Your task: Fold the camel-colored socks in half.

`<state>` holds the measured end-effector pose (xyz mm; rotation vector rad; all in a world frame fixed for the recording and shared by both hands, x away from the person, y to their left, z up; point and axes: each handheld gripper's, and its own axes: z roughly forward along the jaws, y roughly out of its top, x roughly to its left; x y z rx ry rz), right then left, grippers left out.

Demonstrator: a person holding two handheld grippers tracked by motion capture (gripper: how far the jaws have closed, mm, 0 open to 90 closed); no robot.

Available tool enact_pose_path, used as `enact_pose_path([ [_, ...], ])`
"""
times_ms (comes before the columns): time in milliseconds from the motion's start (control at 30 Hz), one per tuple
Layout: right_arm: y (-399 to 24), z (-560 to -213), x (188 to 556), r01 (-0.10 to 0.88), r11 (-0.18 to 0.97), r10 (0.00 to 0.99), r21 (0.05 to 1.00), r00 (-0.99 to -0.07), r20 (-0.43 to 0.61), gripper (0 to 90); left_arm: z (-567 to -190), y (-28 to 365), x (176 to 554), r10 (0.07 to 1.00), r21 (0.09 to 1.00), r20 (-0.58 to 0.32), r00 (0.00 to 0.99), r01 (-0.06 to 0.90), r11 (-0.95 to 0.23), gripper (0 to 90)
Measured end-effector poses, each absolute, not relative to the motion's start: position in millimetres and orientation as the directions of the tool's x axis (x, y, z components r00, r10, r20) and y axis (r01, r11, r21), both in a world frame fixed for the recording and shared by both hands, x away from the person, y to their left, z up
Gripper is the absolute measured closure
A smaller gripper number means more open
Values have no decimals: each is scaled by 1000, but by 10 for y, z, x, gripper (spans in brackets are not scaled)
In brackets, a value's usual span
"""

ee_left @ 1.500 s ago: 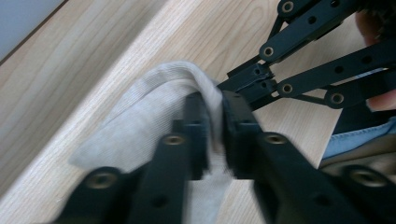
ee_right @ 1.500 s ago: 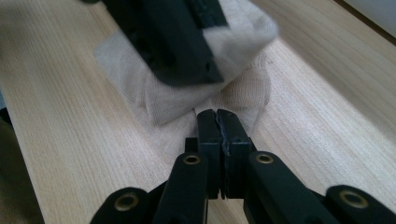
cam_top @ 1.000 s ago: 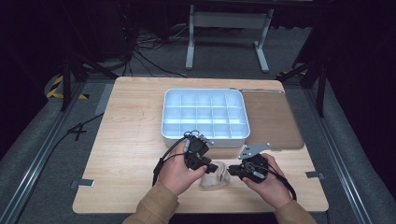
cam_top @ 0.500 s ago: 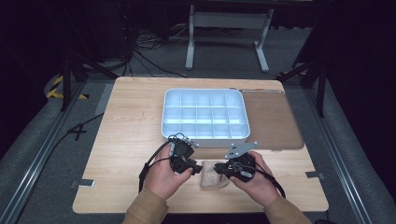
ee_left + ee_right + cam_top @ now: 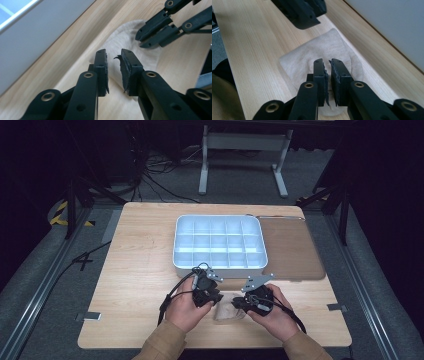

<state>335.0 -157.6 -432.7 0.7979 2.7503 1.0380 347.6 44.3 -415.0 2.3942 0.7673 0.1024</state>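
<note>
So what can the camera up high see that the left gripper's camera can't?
The high view takes in the whole wooden table, the white tray's grid of compartments, the brown mat beside it, the person's hands and the dark floor around.

The left gripper view brings close the left hand-held gripper, its jaws a little apart over the cloth, with a torn pad.

Both take in the beige cloth on the table, the tray's wall and the right hand-held gripper over the cloth.
</note>
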Motion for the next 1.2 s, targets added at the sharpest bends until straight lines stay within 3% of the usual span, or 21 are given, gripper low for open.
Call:
enact_pose_path([
  [167, -1640, -4380, 3344, 450, 630, 519, 632, -850, 89, 806, -4257, 310, 3502, 479, 553, -94, 873, 446, -704, 795],
  [467, -1701, -4463, 3331, 464, 637, 522, 616, -847, 98, 781, -4382, 237, 3548, 483, 459, -104, 869, 473, -752, 821],
  [833, -1761, -4568, 3341, 484, 641, 527, 596, -842, 118, 792, -4405, 234, 3565, 487, 473, -115, 866, 479, -739, 808],
  [933, -1768, -4573, 3342, 484, 641, 525, 596, -843, 119, 792, -4328, 230, 3524, 449, 500, -126, 884, 448, -741, 800],
  [1067, -1763, -4571, 3336, 483, 644, 527, 594, -842, 113, 793, -4199, 229, 3445, 402, 515, -176, 898, 432, -740, 843],
  [1200, -1765, -4570, 3336, 483, 644, 525, 594, -843, 116, 793, -4201, 201, 3404, 383, 452, -196, 903, 430, -781, 885],
])
